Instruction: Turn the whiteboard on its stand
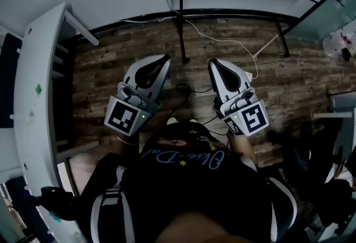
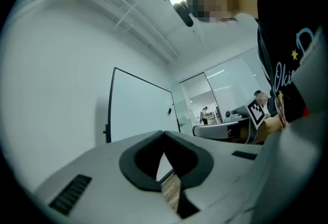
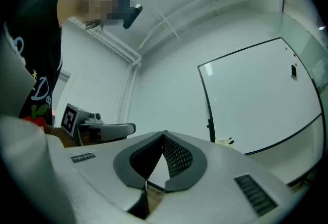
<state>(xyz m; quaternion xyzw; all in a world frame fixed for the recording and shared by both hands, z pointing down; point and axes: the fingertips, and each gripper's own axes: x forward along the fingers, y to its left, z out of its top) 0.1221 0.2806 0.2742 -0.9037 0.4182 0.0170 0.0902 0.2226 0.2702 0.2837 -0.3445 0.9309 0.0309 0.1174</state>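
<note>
From the head view, we've got both tools out in front over the wooden floor. The left gripper and the right gripper sit side by side, each with its fingers drawn together to a point, nothing carried. Ahead of them rises the black stand, its feet spread along the wall, and a white cable trails across the boards just beyond the right tool. Neither gripper is touching the frame; both are well short of it.

Over to the left gripper view: the jaws are pressed tip to tip with nothing between them. Beyond them stands the whiteboard, upright in its dark frame against the wall and facing us.

Right gripper view now, and it's the same story: the pads meet at the tips, empty, and the board fills the right side of the picture with its near post in plain sight.

So we judge this to be the approach, with the turn not yet begun. To do it well, we'd close in first, then part the jaws just enough to take the frame's edge. Gripping far out from the pivot should give the easiest swing, with one tool high and one low. A slow turn looks wise, and we'd keep our feet off that cable.
</note>
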